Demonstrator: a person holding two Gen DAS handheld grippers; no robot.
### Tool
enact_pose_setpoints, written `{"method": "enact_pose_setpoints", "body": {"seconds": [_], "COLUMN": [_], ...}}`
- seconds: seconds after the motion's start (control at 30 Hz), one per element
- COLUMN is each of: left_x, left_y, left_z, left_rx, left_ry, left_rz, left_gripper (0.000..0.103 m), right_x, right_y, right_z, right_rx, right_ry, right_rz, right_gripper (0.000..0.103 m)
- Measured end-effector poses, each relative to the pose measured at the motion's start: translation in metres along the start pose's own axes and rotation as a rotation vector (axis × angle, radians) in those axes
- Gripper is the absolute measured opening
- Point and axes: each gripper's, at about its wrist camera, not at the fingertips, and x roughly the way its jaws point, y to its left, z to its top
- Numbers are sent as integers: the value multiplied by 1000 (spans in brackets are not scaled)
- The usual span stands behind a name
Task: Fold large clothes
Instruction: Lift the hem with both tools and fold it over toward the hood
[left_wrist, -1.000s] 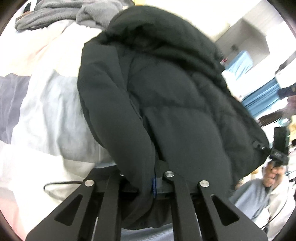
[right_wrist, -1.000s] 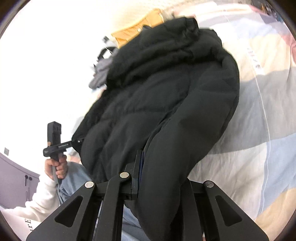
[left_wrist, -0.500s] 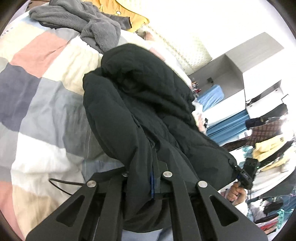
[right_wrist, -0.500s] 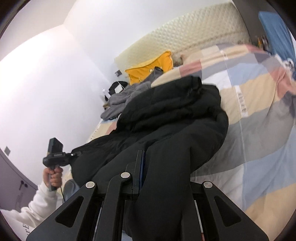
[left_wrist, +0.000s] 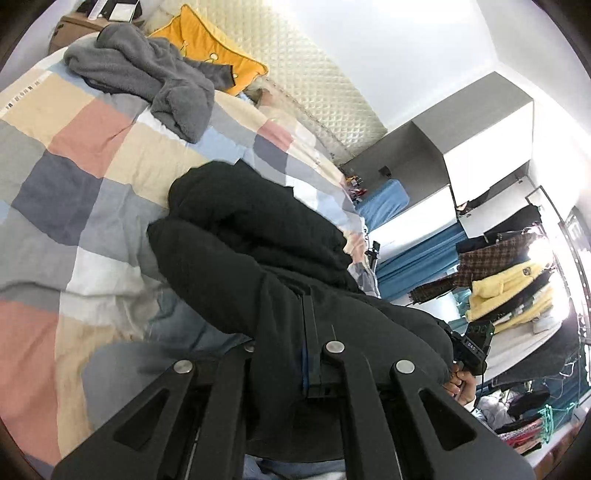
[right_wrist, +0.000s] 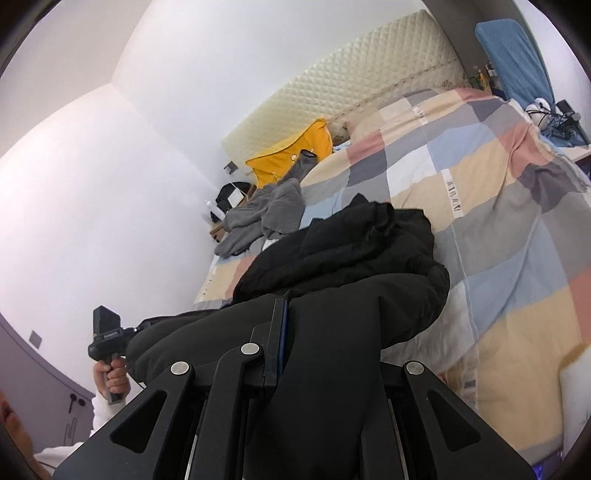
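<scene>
A black padded jacket (left_wrist: 258, 236) lies on the checked bedspread (left_wrist: 74, 147), with its near edge lifted toward me. My left gripper (left_wrist: 284, 354) is shut on the jacket's near edge, and cloth covers the left finger. My right gripper (right_wrist: 325, 354) is shut on the other near corner of the jacket (right_wrist: 343, 258). Each gripper shows in the other's view, at the jacket's far corner: the right one (left_wrist: 474, 343) and the left one (right_wrist: 107, 332). The jacket's far end rests bunched on the bed.
A grey fleece garment (left_wrist: 155, 77) and a yellow pillow (left_wrist: 210, 48) lie near the quilted headboard (left_wrist: 314, 85). A clothes rack with hanging garments (left_wrist: 509, 288) and a blue-covered shelf (left_wrist: 384, 199) stand to the right. A white wall (right_wrist: 92, 166) is to the left.
Both grippers have drawn back and tilted up with the jacket's near edge in them. The jacket now sits lower and farther in both views, and more of the bed and room shows.
</scene>
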Motion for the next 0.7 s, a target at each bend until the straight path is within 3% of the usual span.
{"method": "enact_pose_setpoints", "body": {"seconds": [0.23,0.37,0.47,0.7], "left_x": [-20,-6,11,38], "left_y": [-3,-3,6,12], "left_z": [-15,-3,8,51], "left_rx": [-58,-20,-59,-103], "left_ry": [-5,19,48,37], "left_rz": [-19,30,53,91], "left_gripper": [5,6,6,7], "right_x": [-17,-3,17,59], "right_y": [18,9,-9,-21], "right_z": [3,14,29,76], "right_rx": [18,35,106,181], "right_ry": [-28,-3,19,-30], "right_rz": [4,-5,-5,-40], "right_gripper": [8,8,8,8]}}
